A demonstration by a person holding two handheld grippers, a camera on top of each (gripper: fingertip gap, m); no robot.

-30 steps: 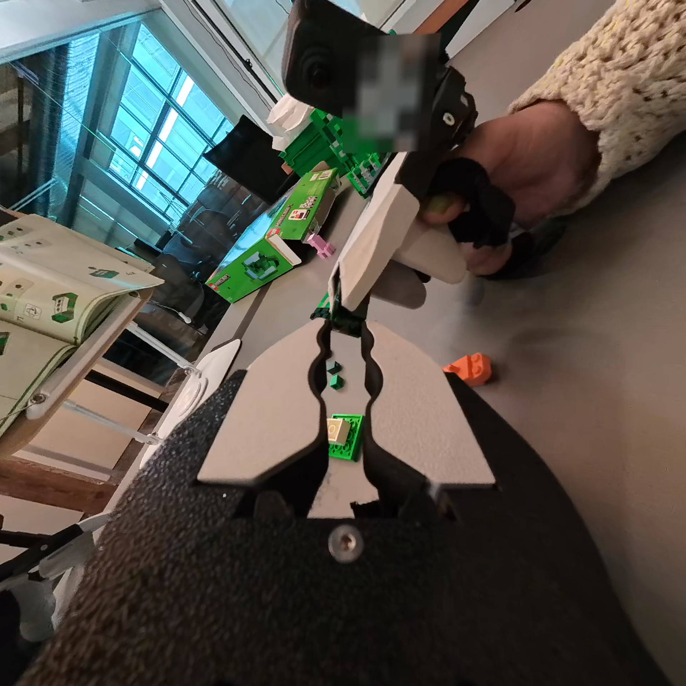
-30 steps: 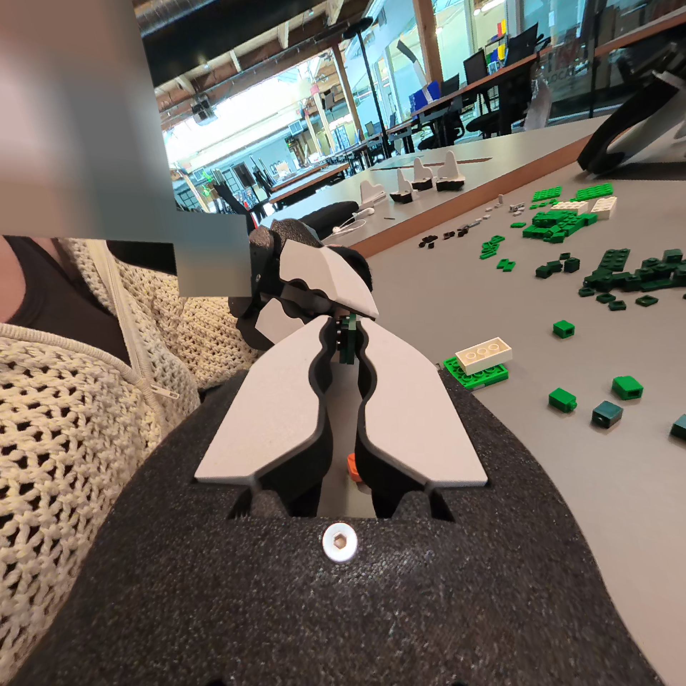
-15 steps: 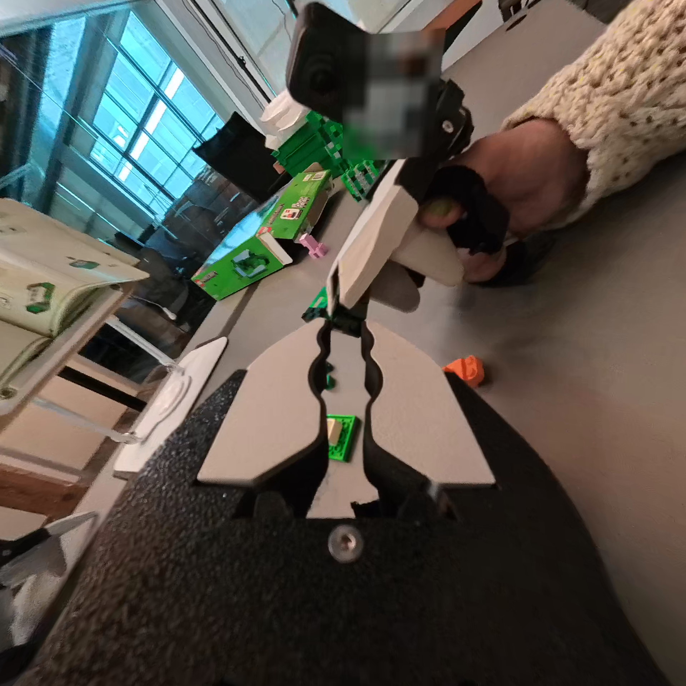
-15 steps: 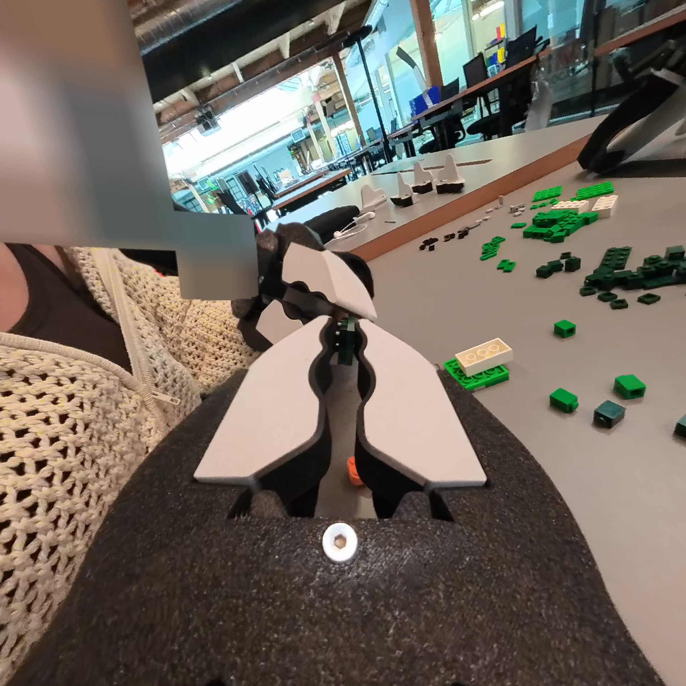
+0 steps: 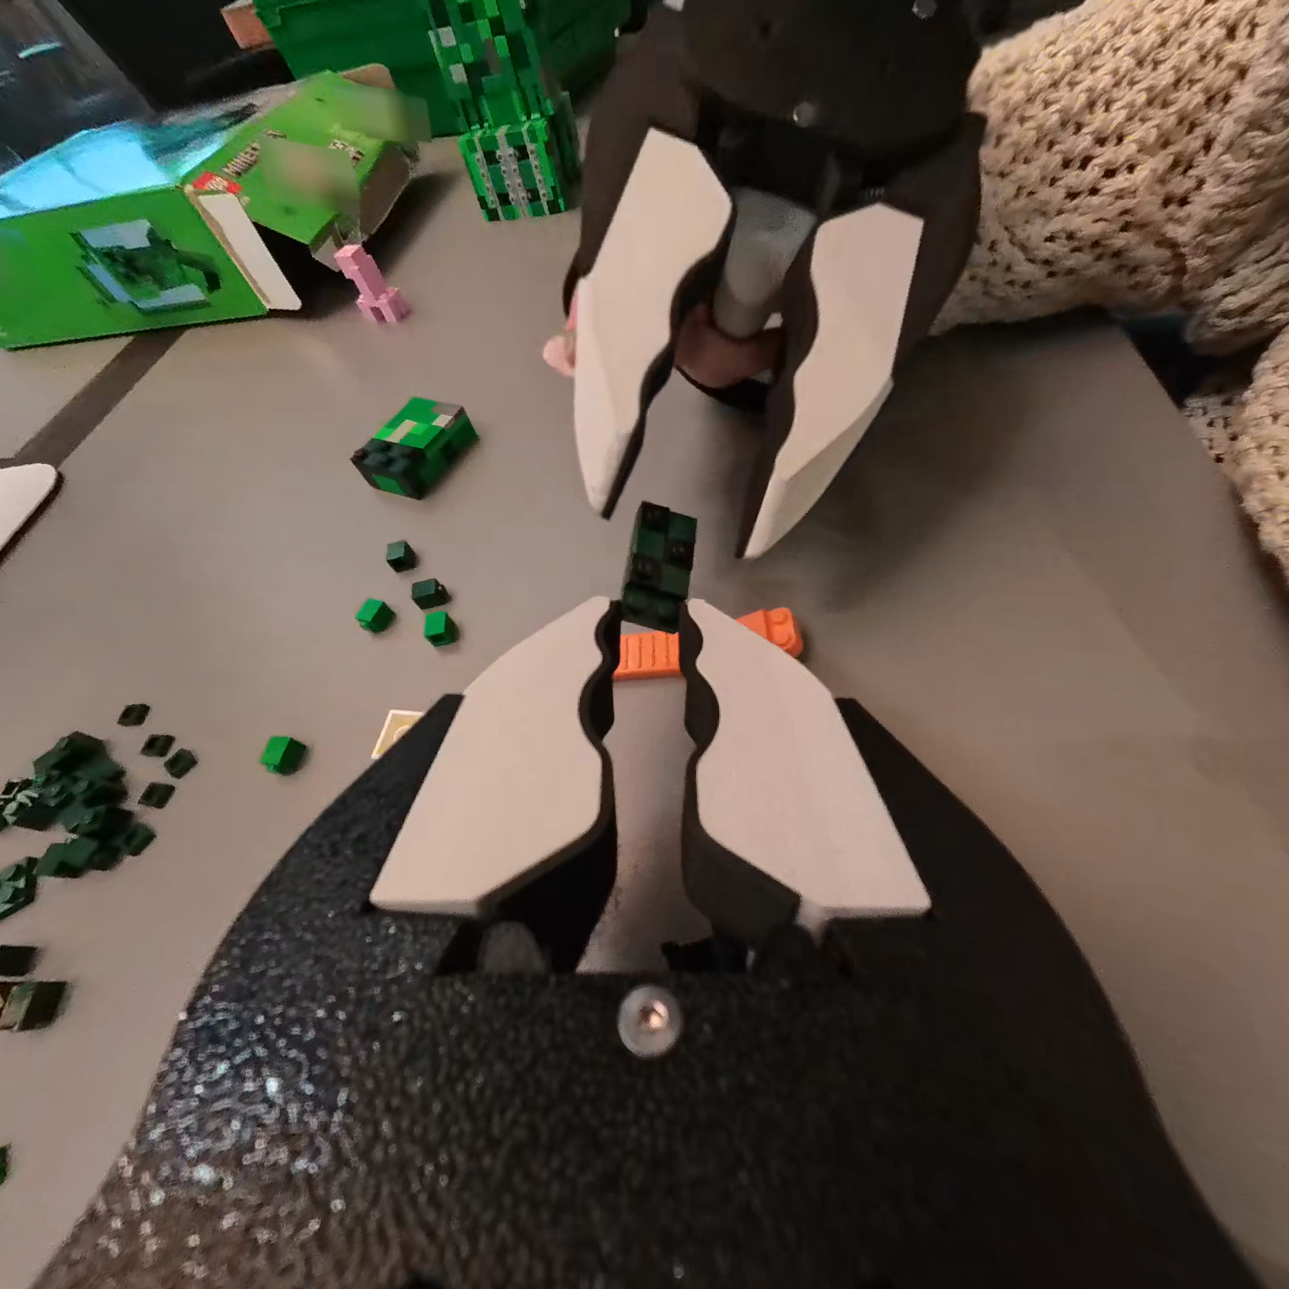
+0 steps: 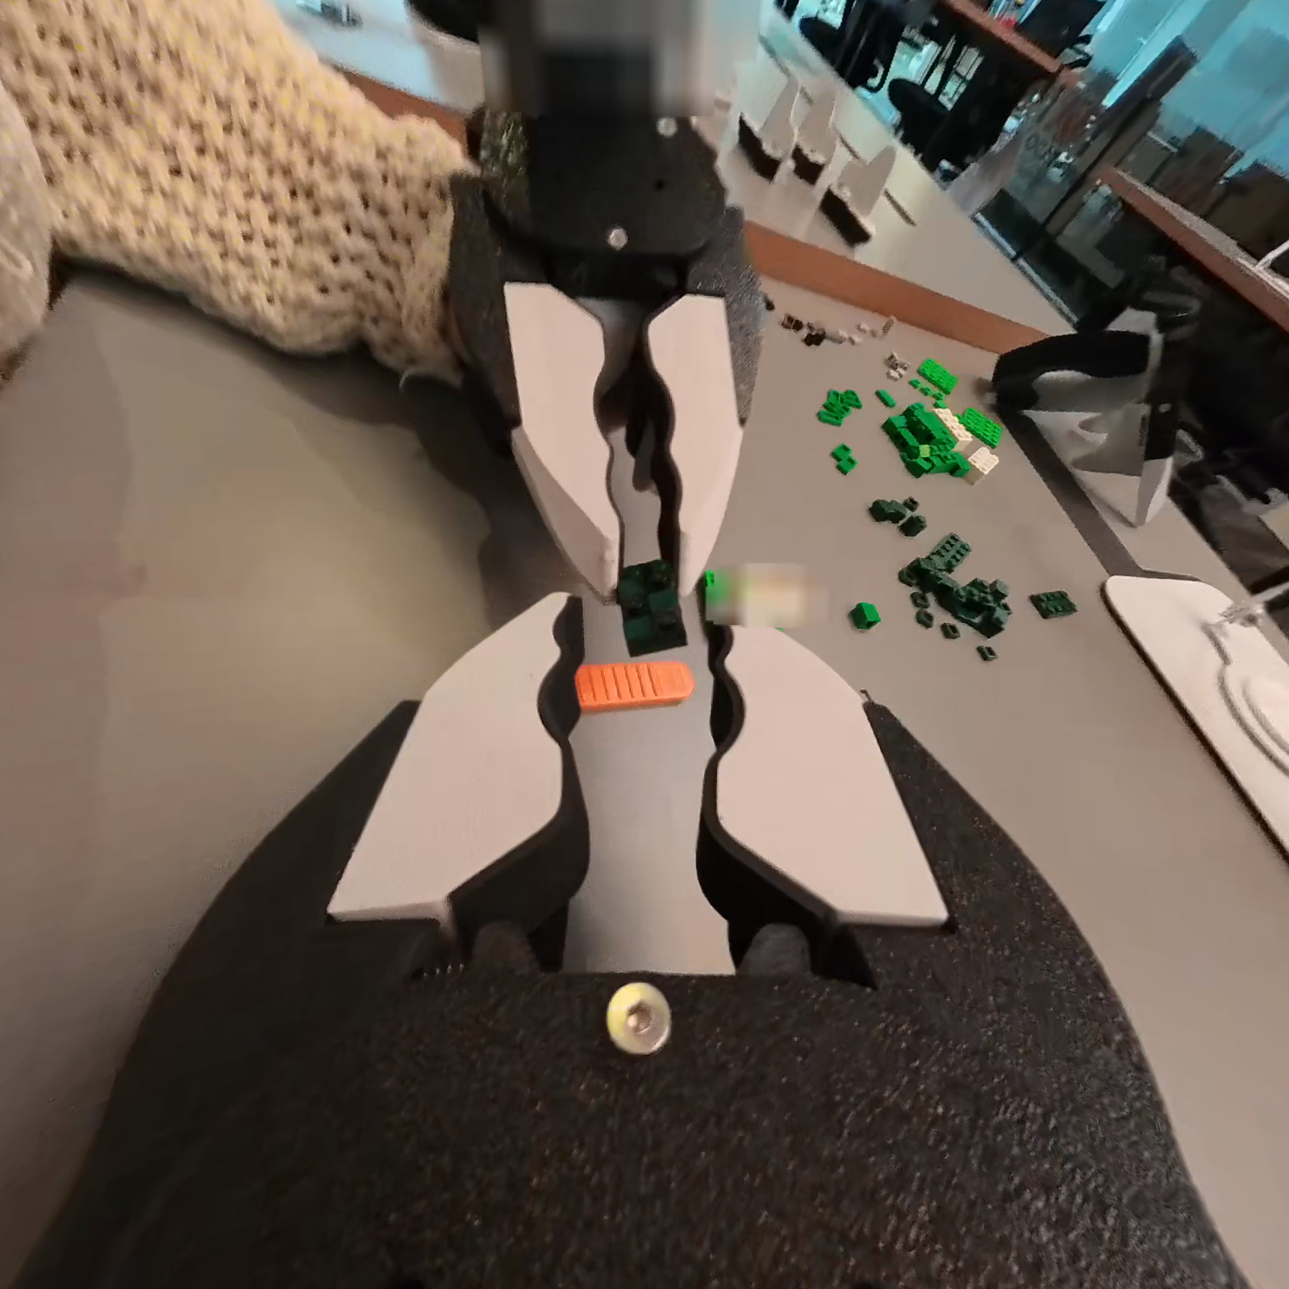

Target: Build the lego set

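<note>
Left gripper [image 5: 650, 617] is being kept clamped on a dark green brick stack [image 5: 659, 568], held above the grey table [image 5: 976, 628]. Right gripper [image 6: 645, 621], jaws apart, is being held opposite, just clear of it. An orange brick separator [image 6: 633, 686] is lying underneath.
</note>
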